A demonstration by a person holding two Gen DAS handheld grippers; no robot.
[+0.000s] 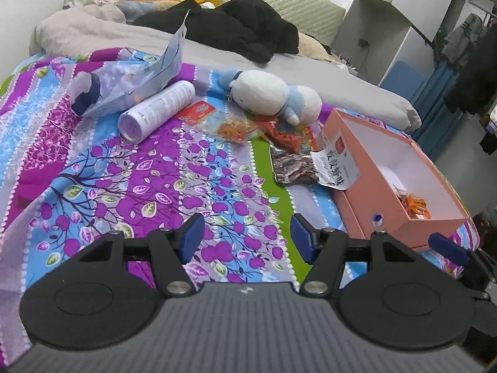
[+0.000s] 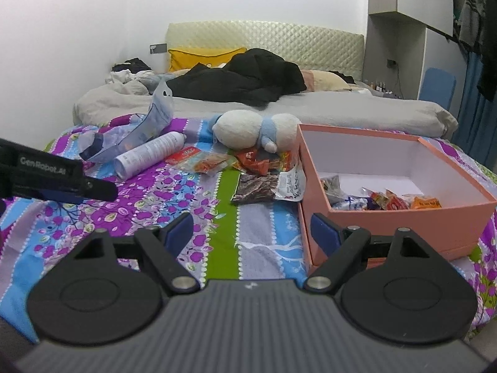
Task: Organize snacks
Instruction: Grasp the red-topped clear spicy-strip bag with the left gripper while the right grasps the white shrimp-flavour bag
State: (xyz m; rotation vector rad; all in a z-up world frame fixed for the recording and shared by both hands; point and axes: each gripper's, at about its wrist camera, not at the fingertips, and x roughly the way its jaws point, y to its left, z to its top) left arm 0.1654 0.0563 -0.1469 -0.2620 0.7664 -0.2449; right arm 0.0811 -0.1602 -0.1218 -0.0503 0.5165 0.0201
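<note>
Hovering both tools over the bedspread [image 1: 149,168] right now, and neither has anything in it: my left gripper [image 1: 245,236] has its blue pads spread with only the quilt's purple-and-green print between them, and my right gripper [image 2: 251,233] is spread a bit wider, also bare.

Loose snacks lie in a heap just ahead. Nearest is the dark jerky packet [image 2: 257,188], a flat clear pouch with a white printed end, lying just beside the pink box [image 2: 413,217] and touching its wall in the left view. I judge it light, floppy and slick, so I'd pinch it at the sealed edge rather than squeeze the middle. Behind it sit the orange-red packets [image 2: 251,158], crinkly film, half tucked under the plush toy [image 2: 254,130]; those look light too, and likely to slide on each other.

That box is stiff card with a white inside, open on top, and already has several wrappers [image 2: 388,202] in its bottom. Its walls should take a dropped packet without any trouble.

Further left lie a smooth white spray can [image 2: 149,155], on its side and free to roll, and a clear blue plastic bag [image 2: 155,118], soft and standing up in a crumpled peak. Under everything the quilt is soft, so pressing down will sink the pads.
</note>
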